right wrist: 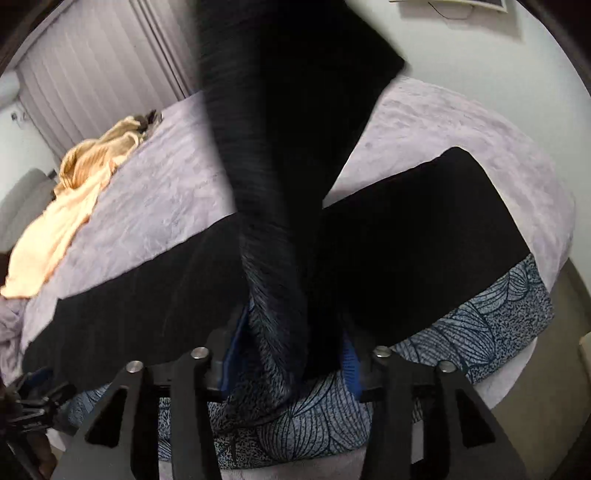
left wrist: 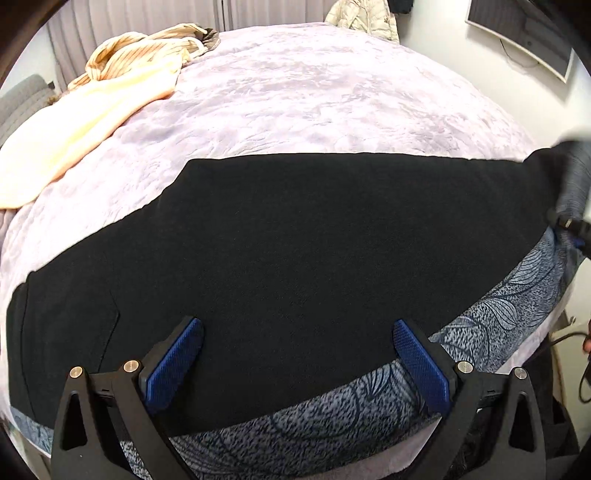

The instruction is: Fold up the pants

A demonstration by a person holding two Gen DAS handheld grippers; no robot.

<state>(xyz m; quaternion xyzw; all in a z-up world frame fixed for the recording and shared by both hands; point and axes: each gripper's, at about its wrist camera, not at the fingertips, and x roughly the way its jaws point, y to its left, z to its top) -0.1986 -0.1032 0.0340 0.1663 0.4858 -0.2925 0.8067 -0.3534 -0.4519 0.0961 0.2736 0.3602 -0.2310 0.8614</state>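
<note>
Black pants (left wrist: 295,236) lie flat across the near edge of a lavender bed (left wrist: 314,92). My left gripper (left wrist: 297,354) is open above the pants' near edge, blue pads (left wrist: 173,365) wide apart and empty. My right gripper (right wrist: 291,350) is shut on a lifted part of the pants (right wrist: 288,166), which rises blurred in front of the camera. The rest of the pants (right wrist: 424,236) lies flat on the bed. In the left wrist view the right gripper (left wrist: 570,221) shows at the right edge with the raised cloth.
A blue-grey leaf-patterned blanket (left wrist: 480,325) lies under the pants at the bed's edge. Peach and striped clothes (left wrist: 110,85) are piled at the far left. A cream jacket (left wrist: 365,18) sits at the far side. Curtains and a wall screen (left wrist: 524,33) are behind.
</note>
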